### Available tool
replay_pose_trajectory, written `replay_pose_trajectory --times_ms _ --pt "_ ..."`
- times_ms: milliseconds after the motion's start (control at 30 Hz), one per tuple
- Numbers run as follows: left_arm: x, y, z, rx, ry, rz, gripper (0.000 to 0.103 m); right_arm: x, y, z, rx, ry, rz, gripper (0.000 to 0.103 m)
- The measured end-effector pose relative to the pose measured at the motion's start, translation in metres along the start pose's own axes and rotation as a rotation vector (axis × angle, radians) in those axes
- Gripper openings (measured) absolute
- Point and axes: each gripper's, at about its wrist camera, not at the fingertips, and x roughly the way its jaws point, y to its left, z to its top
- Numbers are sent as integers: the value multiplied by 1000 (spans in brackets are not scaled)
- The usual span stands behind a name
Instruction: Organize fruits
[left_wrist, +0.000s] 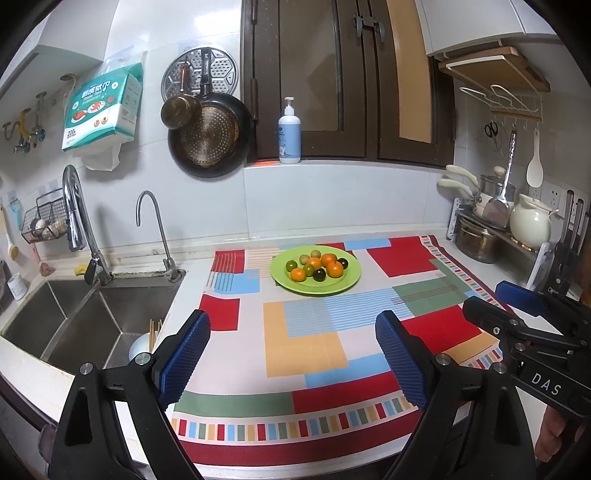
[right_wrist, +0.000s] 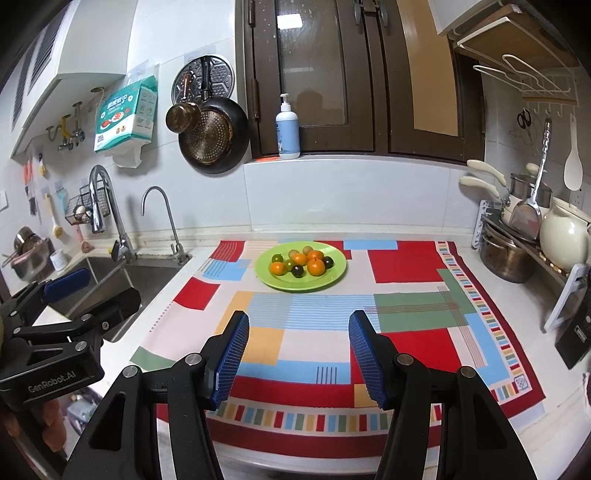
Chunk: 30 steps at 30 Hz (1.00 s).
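Note:
A green plate (left_wrist: 347, 284) sits on the patterned cloth (left_wrist: 306, 343) toward the back of the counter; it also shows in the right wrist view (right_wrist: 332, 277). It holds several small fruits: orange ones (left_wrist: 335, 268), dark ones (left_wrist: 319, 274) and greenish ones (left_wrist: 291, 264). My left gripper (left_wrist: 291, 350) is open and empty, above the cloth's front part, well short of the plate. My right gripper (right_wrist: 299, 350) is open and empty, also over the cloth in front of the plate. Each gripper shows at the edge of the other's view.
A steel sink (left_wrist: 92, 317) with two taps (left_wrist: 79, 221) lies left of the cloth. Pots, a white jug (left_wrist: 530, 221) and utensils stand on a rack at the right. A pump bottle (left_wrist: 289, 133) stands on the window sill. A pan (left_wrist: 210, 136) hangs on the wall.

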Motion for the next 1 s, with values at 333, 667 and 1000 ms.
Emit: replay_pose_trajectory --times_ms 333,667,1000 --pt "-6 -1 -2 1 -12 25 96 -2 0 0 0 -1 -1 57" --pt "-7 -3 -3 7 -10 44 98 -2 0 -1 0 0 -1 57" --pt "-8 -2 -4 9 -8 51 98 -6 -1 -3 -3 0 5 57"
